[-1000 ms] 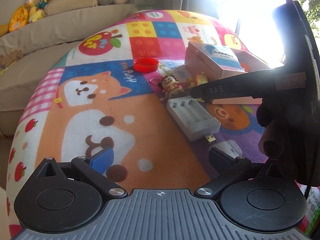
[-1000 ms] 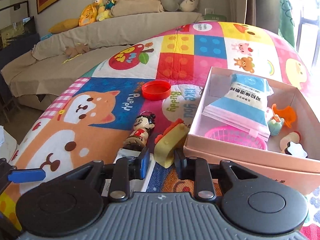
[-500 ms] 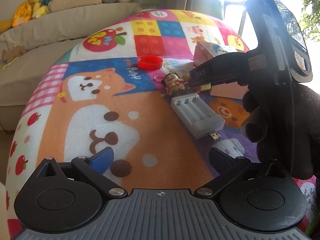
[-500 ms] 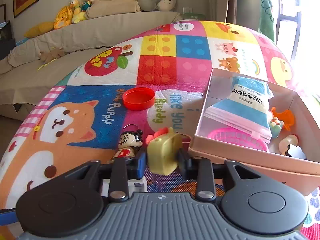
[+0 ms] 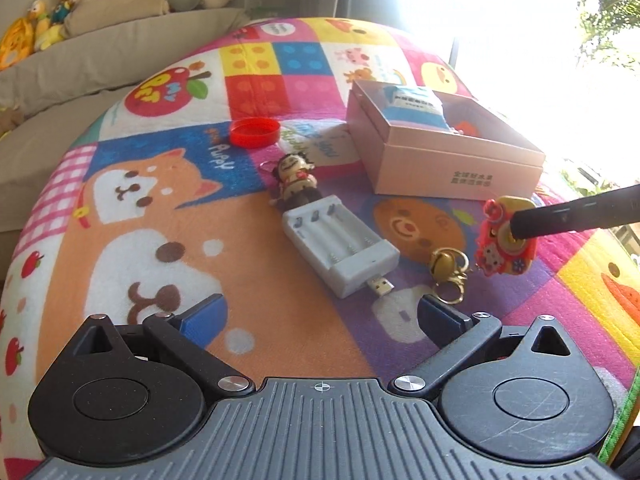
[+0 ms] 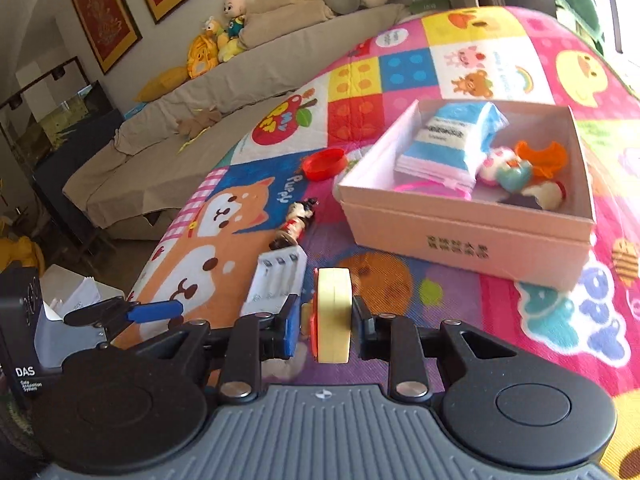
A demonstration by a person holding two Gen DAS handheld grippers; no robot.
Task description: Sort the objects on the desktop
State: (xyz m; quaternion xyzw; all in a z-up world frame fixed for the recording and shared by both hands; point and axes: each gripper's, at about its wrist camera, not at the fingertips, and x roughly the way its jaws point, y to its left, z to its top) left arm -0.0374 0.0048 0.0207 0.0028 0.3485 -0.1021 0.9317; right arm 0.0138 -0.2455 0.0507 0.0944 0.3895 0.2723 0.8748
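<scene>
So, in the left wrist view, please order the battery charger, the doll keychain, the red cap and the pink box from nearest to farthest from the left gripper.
From the left gripper:
1. Battery charger, just ahead, centre of the mat.
2. Doll keychain, touching the charger's far end.
3. Pink box, further, to the right.
4. Red cap, further, to the left.

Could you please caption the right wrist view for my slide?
Right claw grips a yellow keychain charm above the mat, near the pink box.
</scene>
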